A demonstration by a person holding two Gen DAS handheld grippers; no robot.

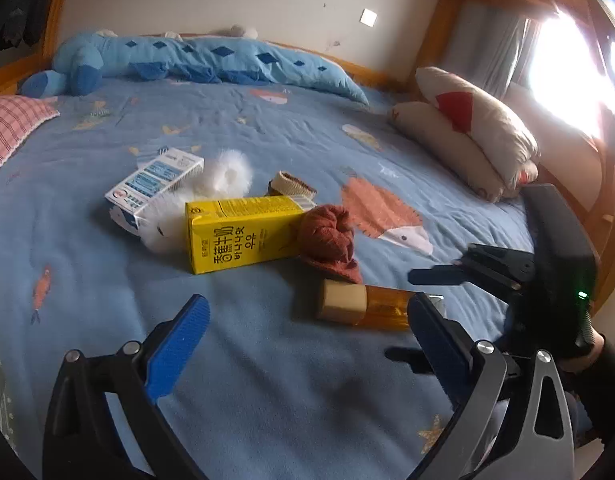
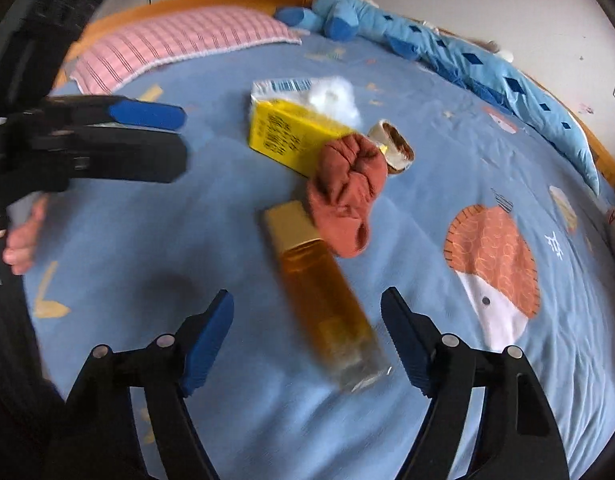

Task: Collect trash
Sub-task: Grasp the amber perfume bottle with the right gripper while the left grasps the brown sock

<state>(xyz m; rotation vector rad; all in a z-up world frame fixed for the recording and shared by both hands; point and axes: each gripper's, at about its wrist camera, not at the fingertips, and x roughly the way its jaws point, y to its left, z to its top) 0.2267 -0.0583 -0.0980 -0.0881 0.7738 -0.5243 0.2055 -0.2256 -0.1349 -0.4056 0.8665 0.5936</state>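
Blue patterned bedspread (image 1: 267,380) in a wood-framed bunk; both grippers' jaws open, empty, amber bottle (image 2: 323,300) between the right's

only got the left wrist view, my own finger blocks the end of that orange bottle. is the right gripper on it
Observer: No. In the right wrist view the amber bottle lies lengthwise between the right gripper, and its fingers stand clear of it on both sides.
Operator: which end faces it
Observer: The clear base is nearest the gripper and the beige cap points away.
Operator: sock in the way?
Observer: The rust sock lies against the cap end only, beyond the fingertips.
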